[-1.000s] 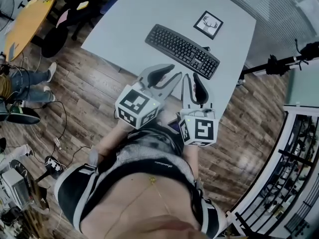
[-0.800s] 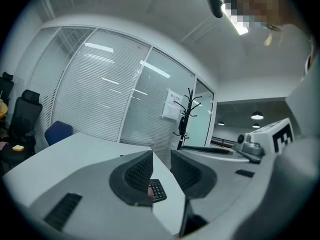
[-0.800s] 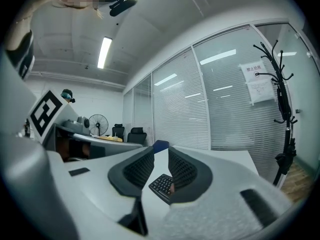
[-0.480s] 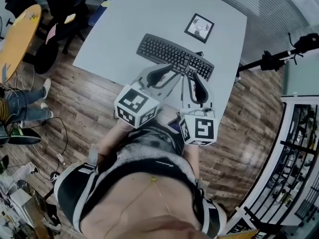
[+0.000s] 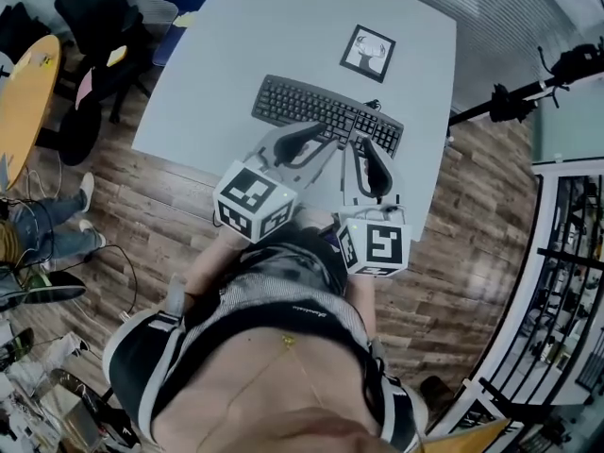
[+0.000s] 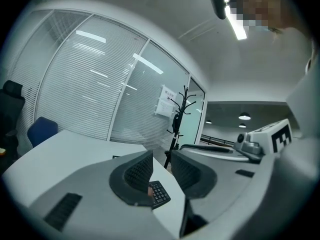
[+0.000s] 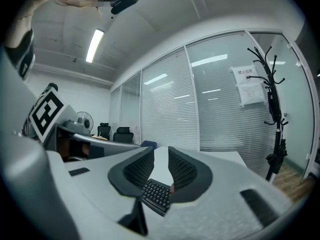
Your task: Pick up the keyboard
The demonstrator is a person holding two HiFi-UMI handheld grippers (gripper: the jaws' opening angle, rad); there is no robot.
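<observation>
A black keyboard (image 5: 326, 113) lies slanted on the pale grey table (image 5: 245, 45). Both grippers reach over its near edge, held almost level. My left gripper (image 5: 330, 137) has its tips over the keyboard's middle, jaws drawn together with nothing between them. My right gripper (image 5: 362, 143) sits just to its right, above the right-hand keys, also shut and empty. The left gripper view shows the keyboard's end (image 6: 159, 193) below the left gripper (image 6: 161, 156). In the right gripper view the keyboard (image 7: 156, 194) lies under the right gripper (image 7: 161, 151). I cannot tell whether either touches the keys.
A framed deer picture (image 5: 368, 53) lies beyond the keyboard. Black chairs (image 5: 94, 12) and an orange round table (image 5: 24, 74) stand at the left, where a person's legs (image 5: 47, 206) rest. A black tripod (image 5: 510, 97) stands by the table's right edge.
Both grippers have moved forward from the table's near edge to above the keyboard's near edge. Their jaws look unchanged.
</observation>
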